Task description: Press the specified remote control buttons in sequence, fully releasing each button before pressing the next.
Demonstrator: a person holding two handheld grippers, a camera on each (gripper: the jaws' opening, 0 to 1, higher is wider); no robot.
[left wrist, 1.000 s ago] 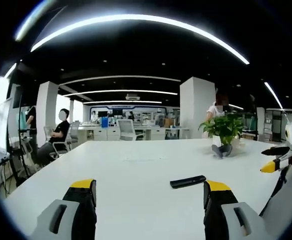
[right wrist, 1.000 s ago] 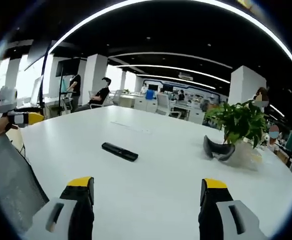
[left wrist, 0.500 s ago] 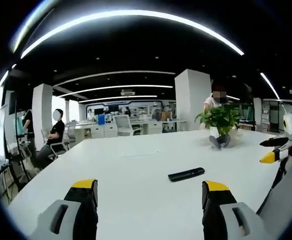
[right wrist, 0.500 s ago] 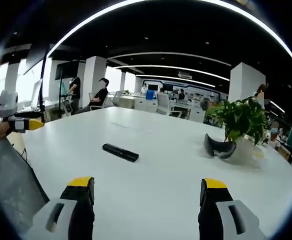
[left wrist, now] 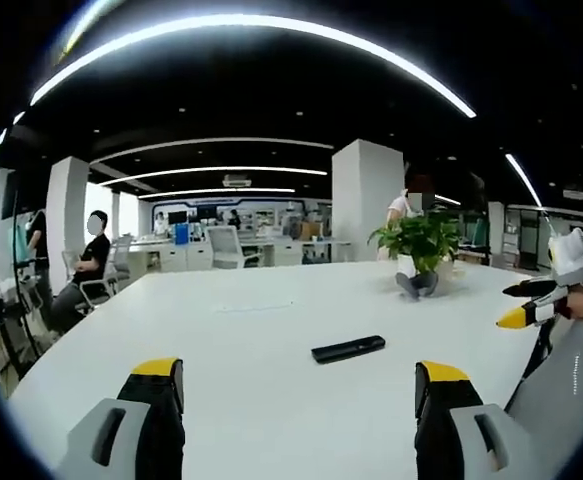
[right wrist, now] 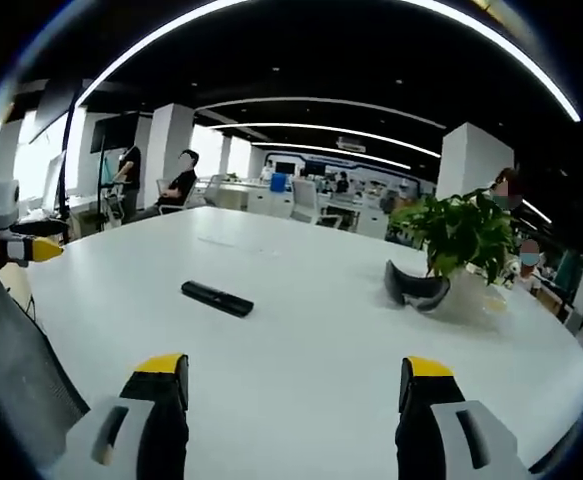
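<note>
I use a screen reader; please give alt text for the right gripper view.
A black remote control lies on a white table, ahead of the open right gripper. A potted plant stands far right; the left gripper enters at left.

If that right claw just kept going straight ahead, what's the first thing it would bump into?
Probably nothing soon: the right gripper points over bare white table. The black remote lies left of that line, the potted plant to the right; depth is uncertain.
</note>
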